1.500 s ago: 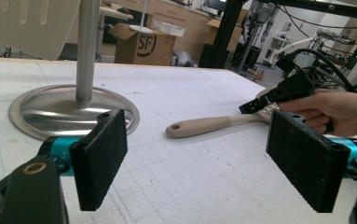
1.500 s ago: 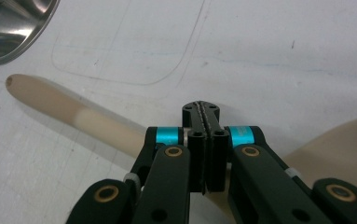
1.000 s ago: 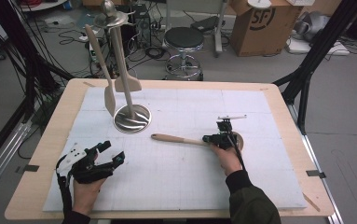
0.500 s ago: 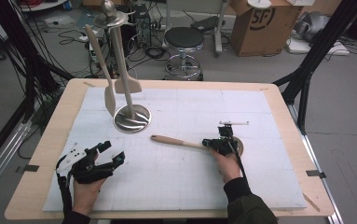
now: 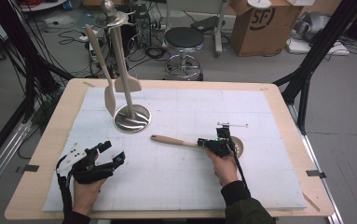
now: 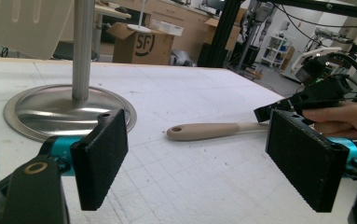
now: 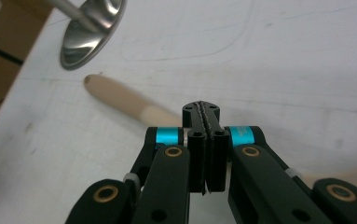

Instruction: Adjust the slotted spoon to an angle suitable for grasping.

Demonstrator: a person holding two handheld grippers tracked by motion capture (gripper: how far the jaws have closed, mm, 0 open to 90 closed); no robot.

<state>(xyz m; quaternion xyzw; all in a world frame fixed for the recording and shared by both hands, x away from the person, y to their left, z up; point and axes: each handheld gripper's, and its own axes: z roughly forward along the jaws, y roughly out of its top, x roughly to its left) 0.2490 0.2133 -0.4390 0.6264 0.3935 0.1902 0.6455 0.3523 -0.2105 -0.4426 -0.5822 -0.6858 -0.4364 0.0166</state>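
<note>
At four o'clock on the desk (image 5: 283, 100), the right gripper (image 5: 216, 144) is clamping its jaws on the wooden-handled utensil (image 5: 174, 140).
Its handle is lying toward nine o'clock, near the steel stand (image 5: 132, 119) holding two hanging spatulas. The left gripper (image 5: 108, 156) is waiting with jaws open at seven o'clock. Next probably comes lifting toward the stand. White gridded mat is covering the desk; a stool and cardboard box are sitting beyond.
</note>
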